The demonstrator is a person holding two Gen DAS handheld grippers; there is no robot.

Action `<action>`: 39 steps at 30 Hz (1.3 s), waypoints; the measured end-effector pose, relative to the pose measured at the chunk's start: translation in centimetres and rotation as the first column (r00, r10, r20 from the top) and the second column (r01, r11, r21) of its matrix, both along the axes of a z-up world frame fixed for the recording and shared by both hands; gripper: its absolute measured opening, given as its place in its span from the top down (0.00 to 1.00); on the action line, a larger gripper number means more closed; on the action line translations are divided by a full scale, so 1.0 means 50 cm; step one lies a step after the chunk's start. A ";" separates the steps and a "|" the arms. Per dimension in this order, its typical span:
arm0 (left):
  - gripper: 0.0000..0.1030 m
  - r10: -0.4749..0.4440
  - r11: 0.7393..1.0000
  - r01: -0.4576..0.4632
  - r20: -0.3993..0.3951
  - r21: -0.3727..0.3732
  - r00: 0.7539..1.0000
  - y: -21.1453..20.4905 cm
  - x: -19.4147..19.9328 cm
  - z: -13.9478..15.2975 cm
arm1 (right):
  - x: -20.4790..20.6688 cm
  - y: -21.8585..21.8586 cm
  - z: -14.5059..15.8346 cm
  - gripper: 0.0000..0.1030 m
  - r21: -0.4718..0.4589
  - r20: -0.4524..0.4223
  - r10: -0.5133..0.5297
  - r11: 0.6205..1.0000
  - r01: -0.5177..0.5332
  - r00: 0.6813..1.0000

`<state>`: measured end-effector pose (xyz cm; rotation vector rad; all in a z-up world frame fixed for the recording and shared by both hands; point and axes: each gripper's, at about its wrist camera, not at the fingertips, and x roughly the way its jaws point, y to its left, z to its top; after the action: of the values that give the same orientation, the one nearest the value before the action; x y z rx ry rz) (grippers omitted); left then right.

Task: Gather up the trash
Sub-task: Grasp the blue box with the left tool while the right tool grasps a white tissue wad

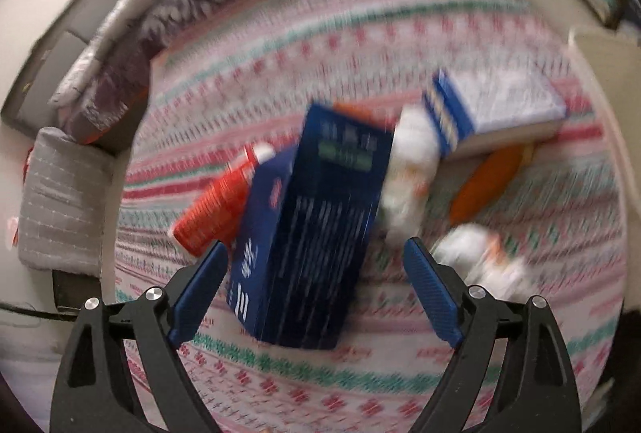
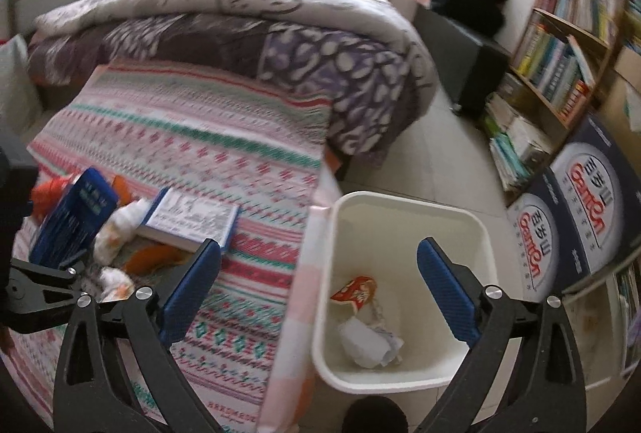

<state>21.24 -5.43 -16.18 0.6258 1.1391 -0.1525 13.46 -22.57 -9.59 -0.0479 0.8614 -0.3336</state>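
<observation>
A dark blue carton (image 1: 316,228) stands tilted on the patterned bedspread (image 1: 360,52), between the open fingers of my left gripper (image 1: 316,252), which do not touch it. Behind it lie a red packet (image 1: 216,204), crumpled white wrappers (image 1: 412,168), an orange wrapper (image 1: 484,180) and a blue-and-white book (image 1: 496,104). My right gripper (image 2: 320,252) is open and empty, above the rim of a white bin (image 2: 404,208) beside the bed. The bin holds a red wrapper (image 2: 356,292) and crumpled paper (image 2: 368,344). The blue carton (image 2: 76,216) and book (image 2: 192,216) show at the left there.
A folded purple-and-white duvet (image 2: 240,20) lies at the bed's far end. A bookshelf (image 2: 569,40) and dark blue boxes (image 2: 577,208) stand at the right on the tiled floor. A grey cushion (image 1: 60,196) sits left of the bed.
</observation>
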 end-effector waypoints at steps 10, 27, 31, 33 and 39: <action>0.24 -0.008 0.999 0.007 -0.025 -0.048 1.000 0.041 0.038 -0.059 | 0.034 0.052 -0.039 0.08 0.077 -0.085 0.094 0.993 -0.088 0.992; 0.70 0.201 0.899 -0.199 -0.036 -0.390 0.979 0.218 0.047 0.058 | 0.052 0.182 -0.096 0.09 0.149 -0.168 0.298 0.950 -0.274 0.940; 0.73 0.223 0.890 -0.193 0.025 -0.412 0.975 0.230 0.024 0.105 | 0.059 0.214 -0.114 0.10 0.143 -0.189 0.326 0.942 -0.302 0.926; 0.74 0.233 0.886 -0.187 0.059 -0.423 0.971 0.235 0.009 0.130 | 0.062 0.231 -0.124 0.12 0.141 -0.203 0.339 0.938 -0.316 0.918; 0.75 0.259 0.868 -0.179 0.116 -0.462 0.959 0.255 -0.015 0.167 | 0.076 0.270 -0.165 0.40 0.171 -0.276 0.368 0.928 -0.332 0.888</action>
<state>20.49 7.34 -7.81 0.0909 0.9520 -0.1546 17.26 -9.08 -17.83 -0.1462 1.1556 0.0715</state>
